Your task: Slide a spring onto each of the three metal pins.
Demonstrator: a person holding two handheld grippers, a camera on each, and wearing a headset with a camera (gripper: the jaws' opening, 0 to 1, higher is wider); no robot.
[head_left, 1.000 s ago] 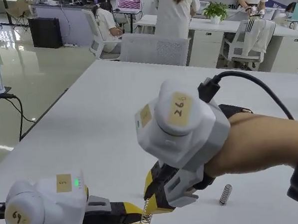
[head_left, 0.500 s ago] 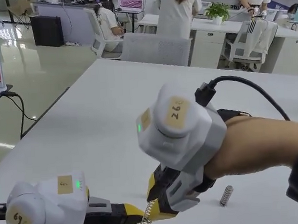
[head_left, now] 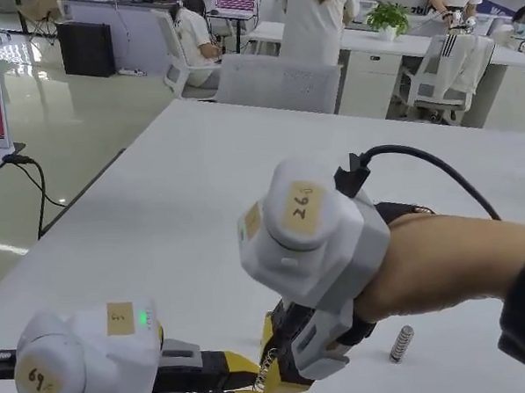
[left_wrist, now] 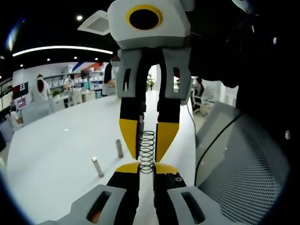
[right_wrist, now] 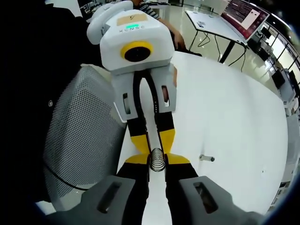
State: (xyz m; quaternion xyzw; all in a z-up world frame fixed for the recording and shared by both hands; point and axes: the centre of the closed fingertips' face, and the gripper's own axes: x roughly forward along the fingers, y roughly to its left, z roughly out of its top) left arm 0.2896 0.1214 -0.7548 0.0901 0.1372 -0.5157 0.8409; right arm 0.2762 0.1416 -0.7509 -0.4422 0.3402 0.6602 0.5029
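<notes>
A small steel spring (head_left: 267, 369) is pinched between both grippers just above the white table (head_left: 201, 191). My left gripper (left_wrist: 146, 169) is shut on its near end, and the spring (left_wrist: 147, 151) runs up between the yellow fingers of my right gripper (left_wrist: 146, 157). From the right gripper view I look down the coil (right_wrist: 157, 160), with my right gripper (right_wrist: 157, 165) shut on it and the left gripper (right_wrist: 156, 151) facing it. Two metal pins (left_wrist: 119, 148) (left_wrist: 97, 167) stand on the table beyond. One pin (right_wrist: 206, 158) sits to the right. A second spring (head_left: 400, 342) lies loose by my right arm.
The table's left edge (head_left: 86, 192) drops to the floor, with a black cable beside it. A grey mesh chair back (left_wrist: 243, 159) (right_wrist: 79, 131) stands close to the grippers. Further back are an office chair (head_left: 278, 81), desks and people.
The right gripper has sunk a little toward the table and closer to the left gripper. The spring stays pinched between them, with less of it showing.
</notes>
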